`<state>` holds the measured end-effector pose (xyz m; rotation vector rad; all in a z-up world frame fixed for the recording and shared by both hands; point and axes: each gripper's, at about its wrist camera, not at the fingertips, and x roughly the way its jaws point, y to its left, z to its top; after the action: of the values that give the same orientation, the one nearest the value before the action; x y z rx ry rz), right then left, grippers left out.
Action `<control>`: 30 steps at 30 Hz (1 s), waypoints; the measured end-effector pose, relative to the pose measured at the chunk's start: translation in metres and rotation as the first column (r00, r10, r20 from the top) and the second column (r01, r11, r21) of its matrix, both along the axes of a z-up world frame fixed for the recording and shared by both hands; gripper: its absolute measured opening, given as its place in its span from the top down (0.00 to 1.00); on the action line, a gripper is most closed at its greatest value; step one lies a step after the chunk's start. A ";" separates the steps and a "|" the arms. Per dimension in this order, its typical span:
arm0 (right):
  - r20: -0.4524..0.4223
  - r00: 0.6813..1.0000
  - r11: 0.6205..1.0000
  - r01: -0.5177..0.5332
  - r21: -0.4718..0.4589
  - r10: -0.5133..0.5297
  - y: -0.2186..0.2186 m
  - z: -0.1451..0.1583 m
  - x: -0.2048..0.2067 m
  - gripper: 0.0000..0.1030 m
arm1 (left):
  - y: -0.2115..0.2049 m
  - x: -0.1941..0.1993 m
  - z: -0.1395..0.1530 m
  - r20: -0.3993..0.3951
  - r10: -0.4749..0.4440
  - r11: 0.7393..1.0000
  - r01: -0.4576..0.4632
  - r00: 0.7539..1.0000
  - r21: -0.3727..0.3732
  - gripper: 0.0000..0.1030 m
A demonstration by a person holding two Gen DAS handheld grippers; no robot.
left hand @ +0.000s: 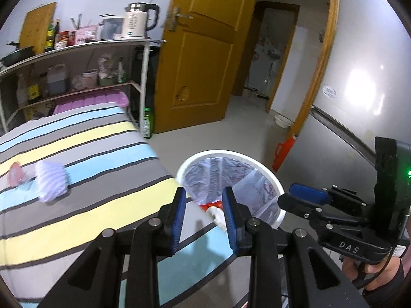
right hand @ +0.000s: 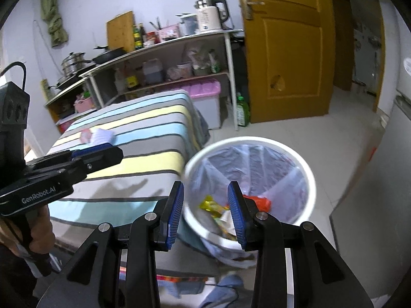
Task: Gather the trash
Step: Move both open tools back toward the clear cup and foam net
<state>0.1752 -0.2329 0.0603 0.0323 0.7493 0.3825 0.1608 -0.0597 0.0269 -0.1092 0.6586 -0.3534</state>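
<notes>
A white bin [right hand: 305, 179] lined with a clear bag is seen on the floor, just beside the corner of a striped bench [right hand: 143, 138]. Wrappers [right hand: 215, 206] in yellow and red lie inside it. The right claw [right hand: 206, 211] is held above the bin's near rim, spread, with nothing between its pads. The left claw [left hand: 204, 219] is held over the bench corner, also spread and empty; a red-and-white scrap [left hand: 214, 209] is seen beyond it, in line with the bin rim. A purple striped packet [left hand: 52, 181] and a pink wrapper [left hand: 15, 173] are left on the bench, well apart from both claws.
</notes>
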 end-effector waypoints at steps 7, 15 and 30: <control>0.025 0.997 0.997 -0.077 0.008 0.077 0.034 0.009 -0.013 0.64 | 0.037 -0.023 0.003 0.015 0.087 0.996 -0.087 0.996 0.004 0.70; 0.037 0.988 0.989 -0.149 0.011 0.149 0.064 0.013 -0.019 0.61 | 0.072 -0.044 0.003 0.029 0.177 0.984 -0.178 0.984 0.018 0.70; 0.026 0.969 0.969 -0.248 0.002 0.248 0.112 0.010 -0.014 0.60 | 0.116 -0.059 -0.007 0.017 0.286 0.958 -0.286 0.958 0.022 0.66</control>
<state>0.1615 -0.1204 0.0707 -0.0618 0.7292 0.6222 0.1021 0.0568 0.0196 -0.1765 0.6233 -0.0670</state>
